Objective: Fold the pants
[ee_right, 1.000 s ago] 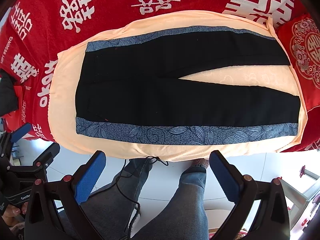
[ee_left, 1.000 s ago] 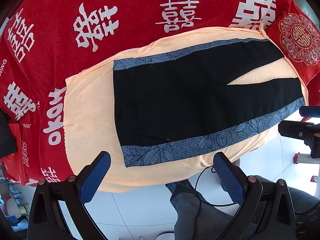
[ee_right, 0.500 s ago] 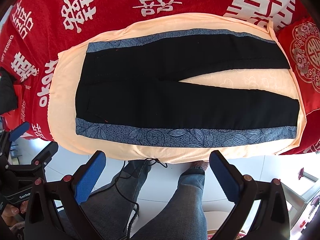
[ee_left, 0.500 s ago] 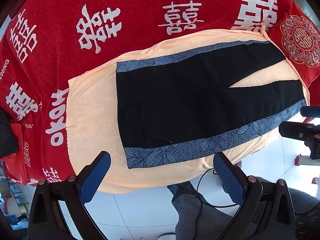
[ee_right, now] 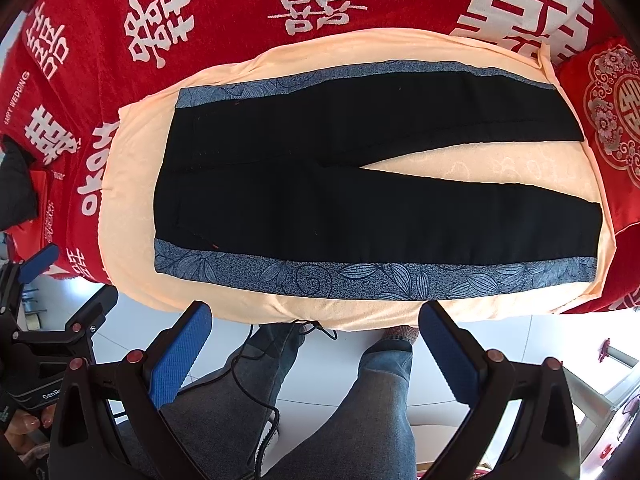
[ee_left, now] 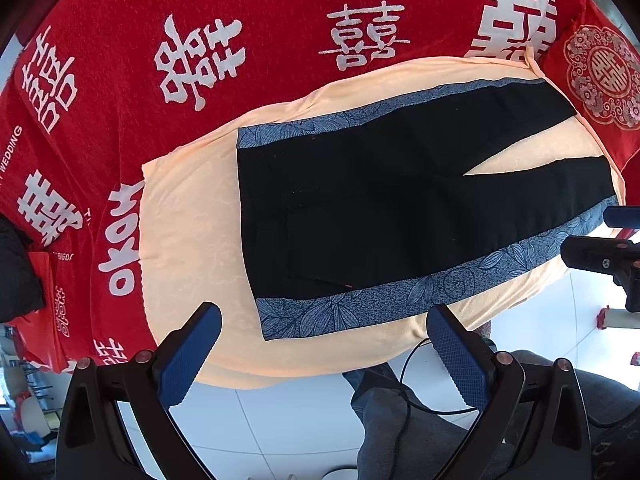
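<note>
Lying flat: pants point(ee_right: 360, 208), black with blue leaf-print side bands, unfolded, legs parted in a V toward the right
Underneath: peach cloth point(ee_right: 132, 184), spread over red blanket point(ee_left: 260, 20) with white characters
Left gripper point(ee_left: 324, 344): spread wide, holding nothing, hovering at the near edge by the waist end
Right gripper point(ee_right: 316, 344): spread wide, holding nothing, above the person's jeans point(ee_right: 360, 420), short of the near leg
Containers: cannot tell of any

Below me lies a glossy white tiled floor point(ee_left: 288, 420), bright with daylight, and a red cloth point(ee_left: 280, 8) with white characters fills the upper frame.
</note>
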`<move>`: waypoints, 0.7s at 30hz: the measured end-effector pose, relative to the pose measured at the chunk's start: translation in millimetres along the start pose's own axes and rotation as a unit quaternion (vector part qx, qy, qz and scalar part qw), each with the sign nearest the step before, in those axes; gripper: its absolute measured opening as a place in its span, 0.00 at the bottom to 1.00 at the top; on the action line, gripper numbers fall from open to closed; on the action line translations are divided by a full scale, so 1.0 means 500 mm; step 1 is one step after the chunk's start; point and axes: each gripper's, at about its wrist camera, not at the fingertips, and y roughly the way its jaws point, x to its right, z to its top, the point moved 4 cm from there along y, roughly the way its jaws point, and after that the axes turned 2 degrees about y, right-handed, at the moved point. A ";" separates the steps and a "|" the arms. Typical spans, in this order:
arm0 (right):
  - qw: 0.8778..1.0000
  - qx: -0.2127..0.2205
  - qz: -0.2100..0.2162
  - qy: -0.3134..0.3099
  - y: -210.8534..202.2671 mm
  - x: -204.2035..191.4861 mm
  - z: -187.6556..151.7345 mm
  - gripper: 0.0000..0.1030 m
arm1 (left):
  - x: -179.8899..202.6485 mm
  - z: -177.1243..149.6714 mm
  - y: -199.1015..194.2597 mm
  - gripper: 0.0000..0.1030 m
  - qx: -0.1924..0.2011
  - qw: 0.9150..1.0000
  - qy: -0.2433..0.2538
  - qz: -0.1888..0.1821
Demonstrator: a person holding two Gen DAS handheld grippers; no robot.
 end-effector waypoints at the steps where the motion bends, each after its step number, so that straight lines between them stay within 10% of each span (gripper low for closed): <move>1: 1.000 0.000 0.001 0.000 0.000 0.000 0.002 1.00 | 0.001 0.000 -0.001 1.00 0.001 1.000 0.001 0.001; 21: 1.000 0.001 0.023 -0.013 -0.007 0.043 0.016 1.00 | 0.042 0.008 -0.011 1.00 -0.010 1.000 -0.011 0.017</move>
